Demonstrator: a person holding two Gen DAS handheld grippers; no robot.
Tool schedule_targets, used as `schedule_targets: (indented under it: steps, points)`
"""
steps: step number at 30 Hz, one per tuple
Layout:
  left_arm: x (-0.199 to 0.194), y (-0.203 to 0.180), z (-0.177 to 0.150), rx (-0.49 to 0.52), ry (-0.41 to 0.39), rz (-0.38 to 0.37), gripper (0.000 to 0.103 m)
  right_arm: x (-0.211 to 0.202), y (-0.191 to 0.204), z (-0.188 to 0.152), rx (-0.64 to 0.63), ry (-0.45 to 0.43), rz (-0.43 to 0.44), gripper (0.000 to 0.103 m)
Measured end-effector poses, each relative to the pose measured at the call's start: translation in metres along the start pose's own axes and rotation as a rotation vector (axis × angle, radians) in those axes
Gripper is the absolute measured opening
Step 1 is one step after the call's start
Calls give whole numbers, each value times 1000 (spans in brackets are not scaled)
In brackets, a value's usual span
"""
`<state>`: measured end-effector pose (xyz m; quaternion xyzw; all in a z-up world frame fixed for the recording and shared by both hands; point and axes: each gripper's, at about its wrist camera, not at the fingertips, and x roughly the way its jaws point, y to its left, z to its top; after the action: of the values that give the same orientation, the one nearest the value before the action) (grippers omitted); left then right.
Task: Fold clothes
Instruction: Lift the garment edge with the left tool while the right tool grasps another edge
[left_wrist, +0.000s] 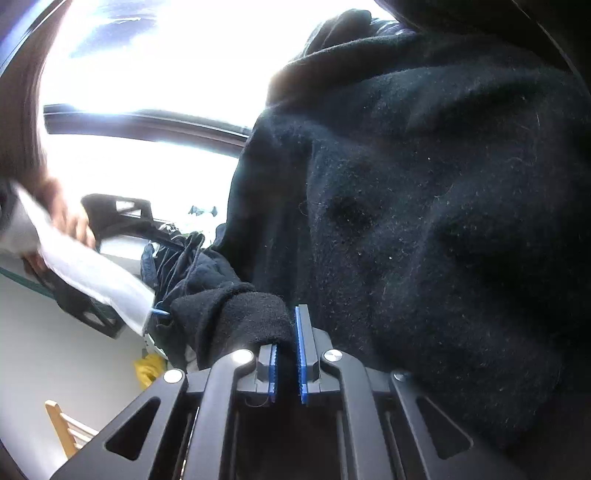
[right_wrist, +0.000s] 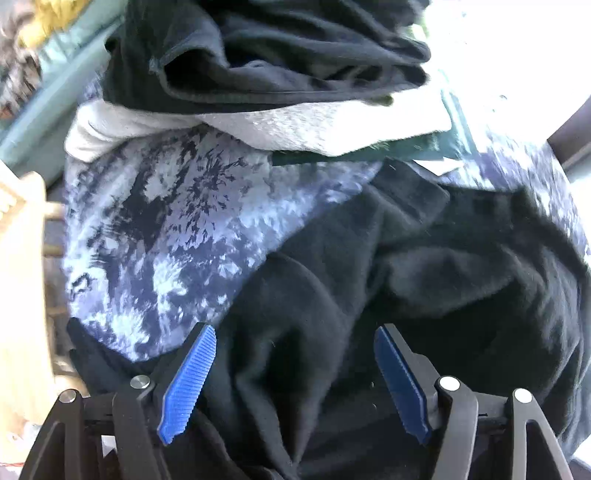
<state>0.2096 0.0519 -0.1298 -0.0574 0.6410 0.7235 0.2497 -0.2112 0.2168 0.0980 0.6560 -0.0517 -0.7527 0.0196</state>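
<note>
Black fleece garment (right_wrist: 424, 266), fuzzy with pale lint. Under it a blue-and-white tie-dye cloth (right_wrist: 155, 229), dark navy blotches. Folded stack (right_wrist: 280, 74): black on top, heather-grey piece (right_wrist: 266, 125) below, dark green edge (right_wrist: 369, 153) beneath. Gripper pads (right_wrist: 190, 380) bright blue, ribbed; frames black. Yellow item (left_wrist: 147, 369) at the left wrist view's lower left; white sleeve (left_wrist: 85, 266).

Matt, fuzzy black fleece garment (left_wrist: 424, 221); ribbed blue claw pads (right_wrist: 188, 384); smooth mottled blue cloth (right_wrist: 166, 229).
</note>
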Motion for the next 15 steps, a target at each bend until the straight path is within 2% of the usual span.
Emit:
schedule_targets:
  steps: [2, 4, 8, 12, 15]
  points:
    - [-2, 0, 0, -5, -3, 3, 6, 15, 19, 11, -56, 48, -151, 74]
    - [-1, 2, 0, -11, -4, 7, 5, 24, 32, 15, -94, 64, -224, 74]
    - [0, 1, -2, -13, -6, 11, 6, 26, 54, 14, -165, 53, -281, 74]
    - [-1, -1, -1, -13, -8, 12, 6, 41, 74, 10, -260, 111, -353, 74]
    - [-1, -1, -3, -14, -10, 15, 6, 56, 71, 10, -266, 164, -410, 71]
